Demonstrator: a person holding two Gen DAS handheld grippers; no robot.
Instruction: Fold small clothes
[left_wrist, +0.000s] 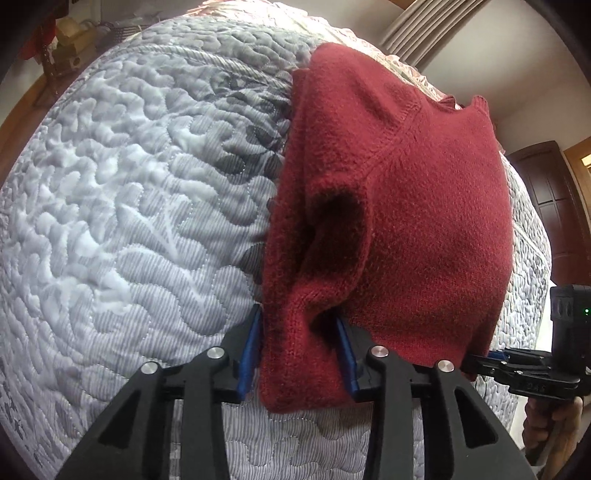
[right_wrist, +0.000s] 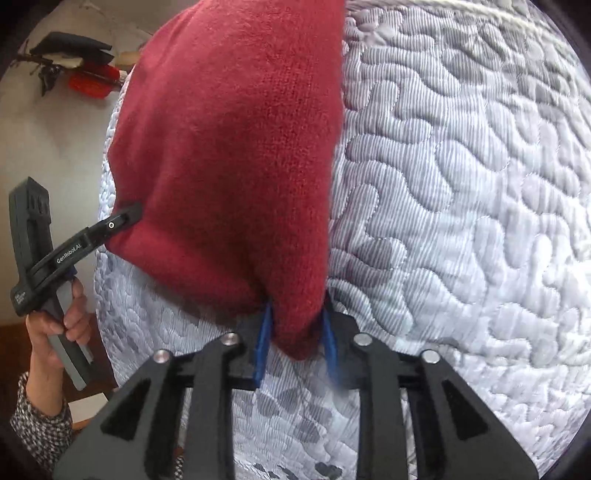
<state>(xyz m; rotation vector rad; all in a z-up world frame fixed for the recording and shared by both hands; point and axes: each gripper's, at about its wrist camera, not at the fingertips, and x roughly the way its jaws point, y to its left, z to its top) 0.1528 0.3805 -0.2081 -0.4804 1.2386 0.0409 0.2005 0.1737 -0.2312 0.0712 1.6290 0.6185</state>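
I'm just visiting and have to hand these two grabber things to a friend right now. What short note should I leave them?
Left gripper: shut on the near hem corner of the red sweater.
Right gripper: shut on the other hem corner.
Sweater: lying on the quilted bed cover, neck at the far end, near edge pinched up.
Done: one sleeve looks tucked in.
Left: probably carry the hem toward the neck, lay it flat, then let go.

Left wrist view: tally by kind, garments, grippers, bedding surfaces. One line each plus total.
Red knitted sweater: 1
Grippers: 2, left gripper and right gripper, each shut on the sweater's hem
Quilted grey mattress cover: 1
Total: 4
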